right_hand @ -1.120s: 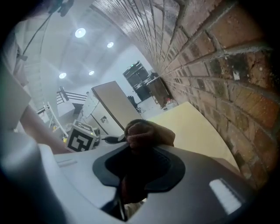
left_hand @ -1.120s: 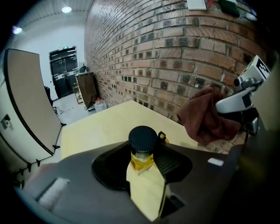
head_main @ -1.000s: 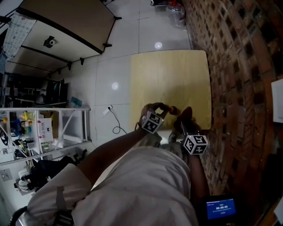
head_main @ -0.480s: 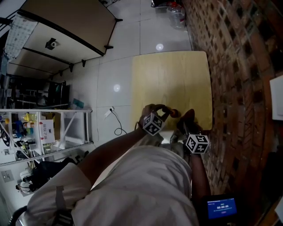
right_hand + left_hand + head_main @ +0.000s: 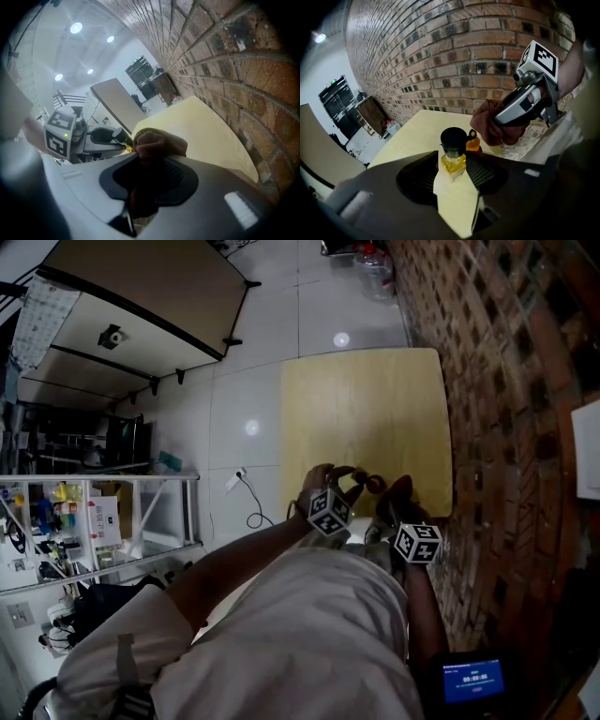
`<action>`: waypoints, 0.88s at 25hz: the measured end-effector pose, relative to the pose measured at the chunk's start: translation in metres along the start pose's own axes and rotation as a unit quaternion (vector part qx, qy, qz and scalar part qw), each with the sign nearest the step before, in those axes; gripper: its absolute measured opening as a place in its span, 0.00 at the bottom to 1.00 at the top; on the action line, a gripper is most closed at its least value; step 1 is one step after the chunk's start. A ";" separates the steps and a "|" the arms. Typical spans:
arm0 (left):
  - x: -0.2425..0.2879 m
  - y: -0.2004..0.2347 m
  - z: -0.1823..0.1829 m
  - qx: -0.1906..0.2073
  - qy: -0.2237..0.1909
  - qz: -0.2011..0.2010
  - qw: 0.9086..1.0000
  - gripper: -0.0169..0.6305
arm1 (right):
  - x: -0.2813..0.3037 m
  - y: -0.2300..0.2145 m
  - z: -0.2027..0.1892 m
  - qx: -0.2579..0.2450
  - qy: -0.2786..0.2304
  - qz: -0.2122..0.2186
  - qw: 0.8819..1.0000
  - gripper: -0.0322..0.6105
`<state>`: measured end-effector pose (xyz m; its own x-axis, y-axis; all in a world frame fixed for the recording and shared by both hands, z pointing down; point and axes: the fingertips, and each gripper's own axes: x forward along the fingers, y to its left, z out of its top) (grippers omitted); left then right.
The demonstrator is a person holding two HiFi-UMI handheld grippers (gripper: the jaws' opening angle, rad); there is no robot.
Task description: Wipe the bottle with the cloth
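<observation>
The left tool (image 5: 454, 168) has rolled, jaws just widening, and is pinching the bottle (image 5: 453, 140); the right tool (image 5: 149, 164) is clamping the cloth (image 5: 494, 129) just upper-right of the cap.

A pale wooden table (image 5: 366, 409) stands on the white tiled floor (image 5: 253, 381), its right side along the brick wall (image 5: 506, 381). At its near edge is a bottle (image 5: 453, 150); whether it rests on the top is unclear.

The bottle (image 5: 453, 152) is small and clear, holds yellow liquid and has a black cap. It sits between the tips of the left gripper (image 5: 453, 162), whose jaws have just been opening. The brown cloth (image 5: 157, 143) is bunched, clamped in the right gripper (image 5: 151, 161), just beside the bottle.
</observation>
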<state>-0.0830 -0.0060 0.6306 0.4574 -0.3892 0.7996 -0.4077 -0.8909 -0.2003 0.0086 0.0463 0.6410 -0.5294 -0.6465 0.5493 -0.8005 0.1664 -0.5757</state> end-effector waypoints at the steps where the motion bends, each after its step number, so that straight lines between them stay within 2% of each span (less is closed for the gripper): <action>1: -0.001 0.000 0.001 0.004 0.000 0.000 1.000 0.34 | 0.001 -0.001 0.000 0.000 0.002 -0.001 1.000 0.19; 3: -0.004 0.000 0.003 0.016 -0.003 0.000 1.000 0.34 | 0.001 -0.002 0.000 -0.003 0.005 -0.003 1.000 0.19; 6: -0.010 -0.004 0.009 0.057 -0.018 -0.004 0.998 0.34 | 0.000 -0.003 -0.002 -0.011 0.008 -0.005 1.000 0.19; 9: -0.019 -0.009 0.026 0.116 -0.046 -0.011 0.992 0.35 | -0.003 -0.005 -0.005 -0.014 0.007 -0.007 1.000 0.19; 11: -0.020 -0.017 0.036 0.173 -0.052 -0.028 0.983 0.36 | -0.006 -0.007 -0.005 -0.016 0.004 -0.008 1.000 0.19; 14: -0.007 -0.038 0.033 0.263 -0.015 -0.083 0.961 0.40 | -0.011 -0.007 -0.006 -0.019 -0.006 -0.005 1.000 0.19; 16: 0.005 -0.045 0.029 0.303 0.012 -0.099 0.948 0.43 | -0.014 -0.005 -0.006 -0.023 -0.011 -0.002 1.000 0.19; 20: 0.016 -0.043 0.034 0.305 0.044 -0.111 0.945 0.42 | -0.014 0.005 0.000 -0.036 -0.015 0.003 0.999 0.19; 22: 0.020 -0.045 0.034 0.320 0.054 -0.116 0.939 0.43 | -0.011 0.006 0.002 -0.042 -0.014 0.004 0.999 0.19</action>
<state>-0.0284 0.0184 0.6368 0.3782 -0.1721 0.9096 0.2676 -0.9203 -0.2854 0.0106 0.0532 0.6304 -0.5283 -0.6660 0.5266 -0.8179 0.2329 -0.5261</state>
